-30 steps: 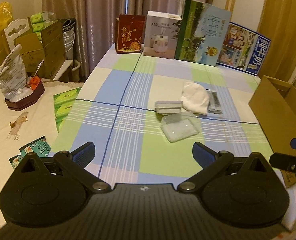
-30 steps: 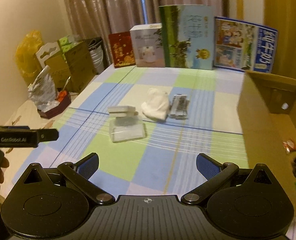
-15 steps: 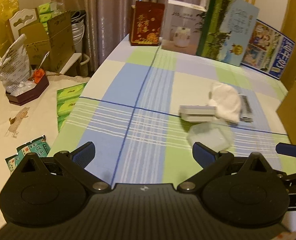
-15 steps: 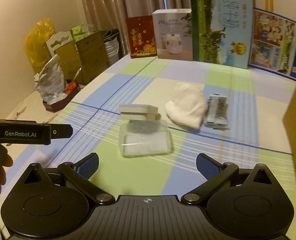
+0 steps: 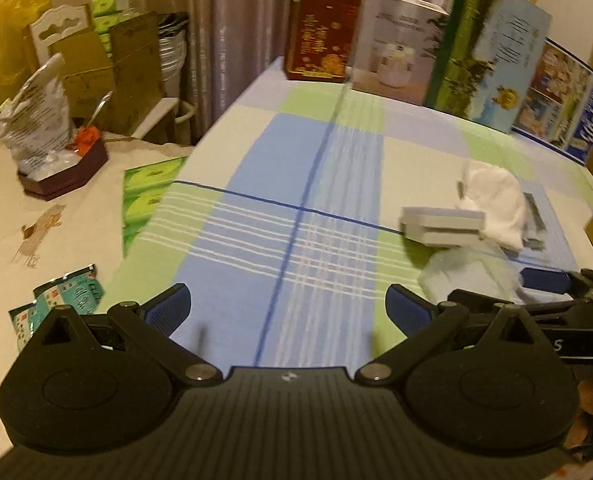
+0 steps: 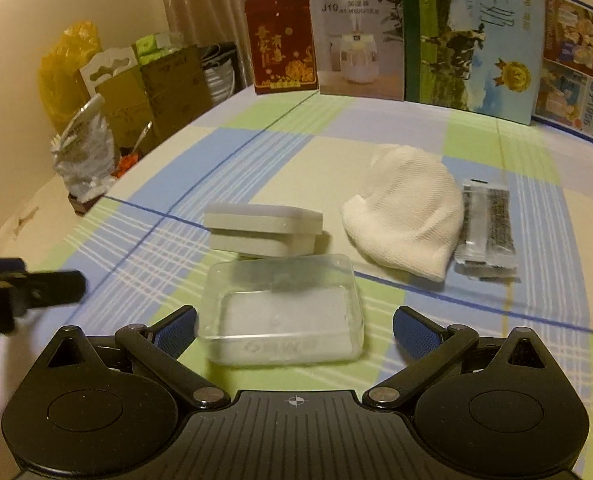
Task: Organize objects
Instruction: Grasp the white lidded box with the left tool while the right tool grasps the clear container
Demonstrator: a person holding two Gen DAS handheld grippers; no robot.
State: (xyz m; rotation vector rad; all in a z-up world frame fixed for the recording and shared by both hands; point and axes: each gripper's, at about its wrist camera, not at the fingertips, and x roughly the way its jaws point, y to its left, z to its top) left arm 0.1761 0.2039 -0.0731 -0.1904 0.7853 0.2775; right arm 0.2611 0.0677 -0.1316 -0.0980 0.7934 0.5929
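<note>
A clear plastic box (image 6: 282,310) lies on the checked tablecloth (image 6: 416,136), directly between the open fingers of my right gripper (image 6: 294,326), which do not touch it. Just behind it sits a grey lidded box (image 6: 262,230). To the right lie a white knitted cap (image 6: 410,222) and a silver sachet (image 6: 488,230). In the left wrist view the grey lidded box (image 5: 442,226), the clear plastic box (image 5: 468,276) and the white knitted cap (image 5: 494,200) are at the right. My left gripper (image 5: 288,308) is open over bare cloth, with nothing in it.
Several printed cartons (image 6: 472,36) stand along the table's far edge. A lower cream surface (image 5: 56,216) at the left holds a dark tray with bags (image 5: 56,152) and green packets (image 5: 148,196). Cardboard boxes (image 5: 112,68) stand before the curtain.
My right gripper has moved forward and left, so the clear box now sits between its fingers and the cardboard box at the right has left view. My left gripper has swung left.
</note>
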